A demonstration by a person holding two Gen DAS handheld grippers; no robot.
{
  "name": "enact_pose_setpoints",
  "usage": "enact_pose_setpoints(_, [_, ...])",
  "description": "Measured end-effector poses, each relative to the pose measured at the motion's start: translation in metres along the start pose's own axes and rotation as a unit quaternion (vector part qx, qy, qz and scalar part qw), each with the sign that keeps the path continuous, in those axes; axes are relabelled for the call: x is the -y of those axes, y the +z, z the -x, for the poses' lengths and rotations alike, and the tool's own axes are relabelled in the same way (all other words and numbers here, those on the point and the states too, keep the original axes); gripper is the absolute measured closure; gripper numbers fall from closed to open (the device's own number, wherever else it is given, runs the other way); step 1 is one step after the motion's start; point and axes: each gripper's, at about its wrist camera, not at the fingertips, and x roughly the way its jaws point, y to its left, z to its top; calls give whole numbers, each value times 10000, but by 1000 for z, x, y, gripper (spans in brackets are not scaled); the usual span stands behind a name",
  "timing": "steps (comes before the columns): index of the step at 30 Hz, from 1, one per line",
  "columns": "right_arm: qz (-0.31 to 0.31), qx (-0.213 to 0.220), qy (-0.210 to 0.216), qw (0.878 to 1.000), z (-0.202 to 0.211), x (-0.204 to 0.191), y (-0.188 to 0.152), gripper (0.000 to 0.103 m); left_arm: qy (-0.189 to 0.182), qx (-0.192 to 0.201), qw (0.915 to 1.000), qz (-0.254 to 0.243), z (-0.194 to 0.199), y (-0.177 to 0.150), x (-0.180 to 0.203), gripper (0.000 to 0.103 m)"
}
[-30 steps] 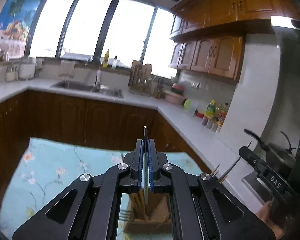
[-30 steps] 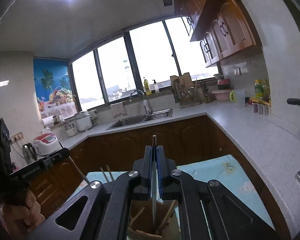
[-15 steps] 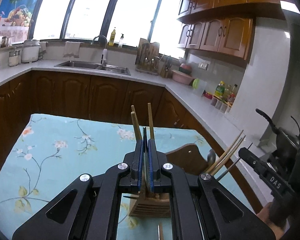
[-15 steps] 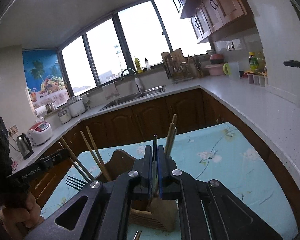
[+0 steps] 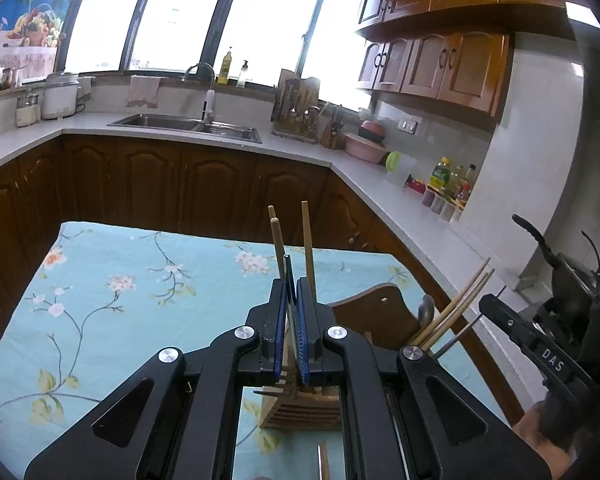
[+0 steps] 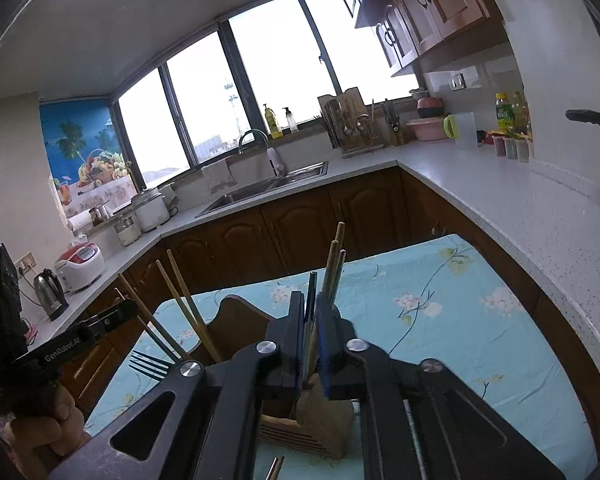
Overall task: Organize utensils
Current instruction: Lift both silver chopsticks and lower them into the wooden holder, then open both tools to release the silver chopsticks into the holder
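Observation:
A wooden utensil holder (image 5: 300,412) stands on the blue floral tablecloth (image 5: 120,304), with wooden chopsticks (image 5: 278,240) upright in it. My left gripper (image 5: 291,304) is shut on a thin dark metal utensil handle, above the holder. My right gripper (image 6: 310,312) is shut on another thin dark utensil, above the same holder (image 6: 300,428). More chopsticks (image 6: 184,300) and a dark fork (image 6: 150,366) stick out of the holder's left side in the right wrist view. The held ends below the jaws are hidden.
A curved dark wooden piece (image 5: 374,312) stands behind the holder. Another utensil (image 5: 323,460) lies on the cloth at the near edge. Grey countertops (image 5: 384,196) with sink (image 5: 188,124), bottles (image 5: 444,176) and appliances surround the table.
Both views have tilted down toward the table over the second; the holder and its chopsticks now show fully. Both grippers stay shut on their utensils.

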Motion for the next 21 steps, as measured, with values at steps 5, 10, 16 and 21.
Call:
enact_pose_setpoints(5, [-190,56,67,9998,7,6,-1,75,-1,78,10000,-9,13,2,2,91])
enact_pose_setpoints(10, [-268,330,147,9990,30,8,2,47,87,284,9995,71,36,-2,-1,67])
enact_pose_setpoints(16, [-314,412,109,9986,55,9,-11,22,185,282,9990,297,62,-30,-14,48])
enact_pose_setpoints(21, [-258,98,150,9995,63,7,-43,20,350,187,9983,437,84,-66,-23,33])
